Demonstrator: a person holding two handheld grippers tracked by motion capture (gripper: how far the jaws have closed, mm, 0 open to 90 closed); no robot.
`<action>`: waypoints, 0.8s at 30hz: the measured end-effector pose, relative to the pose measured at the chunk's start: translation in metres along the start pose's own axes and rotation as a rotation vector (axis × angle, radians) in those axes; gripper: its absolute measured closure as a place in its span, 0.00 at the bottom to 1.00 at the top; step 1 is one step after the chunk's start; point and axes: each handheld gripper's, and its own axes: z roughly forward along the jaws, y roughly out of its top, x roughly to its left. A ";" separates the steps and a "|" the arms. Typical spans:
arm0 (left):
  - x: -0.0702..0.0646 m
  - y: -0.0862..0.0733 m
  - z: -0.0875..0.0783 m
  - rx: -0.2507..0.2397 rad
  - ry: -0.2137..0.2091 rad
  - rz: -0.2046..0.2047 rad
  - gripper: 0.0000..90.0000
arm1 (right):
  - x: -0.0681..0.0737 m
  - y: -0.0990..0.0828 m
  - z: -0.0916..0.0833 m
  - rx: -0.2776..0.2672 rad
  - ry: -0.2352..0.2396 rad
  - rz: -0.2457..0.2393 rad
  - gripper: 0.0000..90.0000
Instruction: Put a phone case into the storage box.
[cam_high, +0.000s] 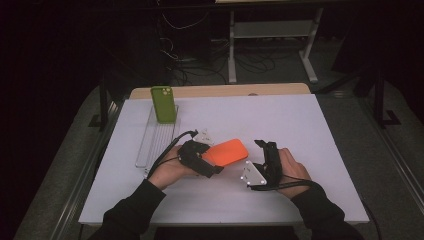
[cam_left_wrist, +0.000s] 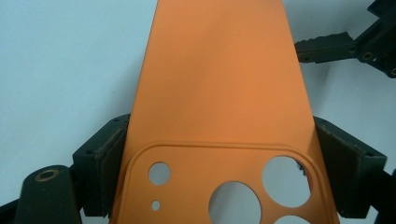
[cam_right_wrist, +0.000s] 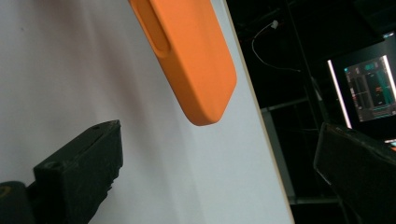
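Observation:
An orange phone case (cam_high: 227, 151) lies slanted over the white table top (cam_high: 280, 120), its camera cut-outs toward my left hand. My left gripper (cam_high: 214, 167) is shut on that camera end; in the left gripper view its pads (cam_left_wrist: 108, 156) press both long edges of the orange case (cam_left_wrist: 219, 79). My right gripper (cam_high: 265, 146) stands open just right of the case's far end. In the right gripper view the rounded end of the orange case (cam_right_wrist: 196, 60) hangs ahead of the right gripper (cam_right_wrist: 219, 172), with nothing between its jaws. The right gripper's fingertips (cam_left_wrist: 327, 44) show at the upper right of the left gripper view.
A green phone case (cam_high: 163, 104) stands upright at the far end of a clear slotted rack (cam_high: 152, 142) on the table's left side. A wooden strip (cam_high: 220, 91) runs along the back edge. Dark floor, cables and a lit screen (cam_right_wrist: 371, 88) lie beyond the table.

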 end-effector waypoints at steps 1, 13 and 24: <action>0.000 0.000 0.000 -0.004 0.000 -0.004 0.17 | 0.001 0.001 0.000 0.005 -0.007 -0.009 0.01; -0.002 0.002 0.001 -0.009 -0.008 -0.010 0.17 | 0.012 0.012 0.000 -0.028 -0.125 -0.147 0.04; -0.005 0.004 0.002 -0.007 -0.015 0.001 0.17 | 0.024 0.025 0.002 -0.071 -0.171 -0.250 0.15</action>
